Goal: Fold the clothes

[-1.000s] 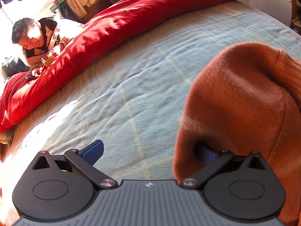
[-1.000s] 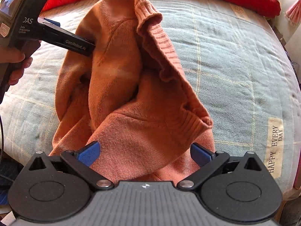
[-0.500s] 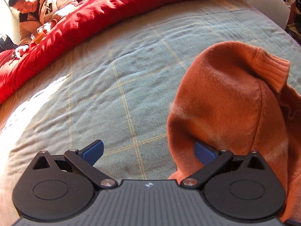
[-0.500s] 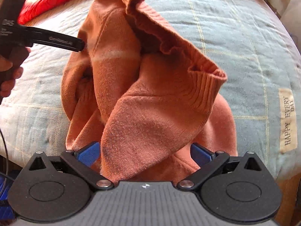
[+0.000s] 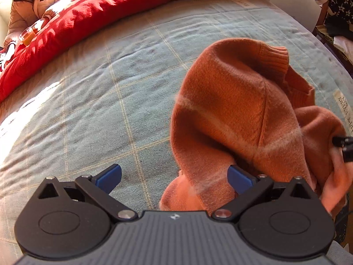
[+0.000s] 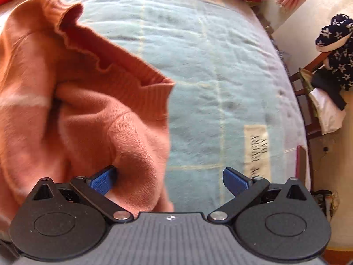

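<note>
An orange knit sweater [image 5: 231,114] is bunched up in a raised heap on the pale blue checked bedcover [image 5: 99,101]. My left gripper [image 5: 174,177] is open. Its right pad [image 5: 239,178] is tucked against the sweater's lower fold, and its left pad is over bare cover. In the right wrist view the sweater [image 6: 77,110] fills the left side, its ribbed hem [image 6: 154,81] standing up. My right gripper [image 6: 168,180] is open, with a lobe of cloth resting against its left pad [image 6: 102,180]. A black tip of the right gripper [image 5: 344,148] pokes into the sweater's right side.
A red duvet [image 5: 132,6] lies along the far side of the bed, with a person [image 5: 33,2] beyond it at the top left. A chair with star-print clothes [image 6: 331,50] stands off the bed's right edge. A printed label [image 6: 257,150] is sewn near that edge.
The right wrist view has swung to the right, so the sweater now sits at its left and the left gripper is out of it. The right gripper's tip has appeared in the left view.
</note>
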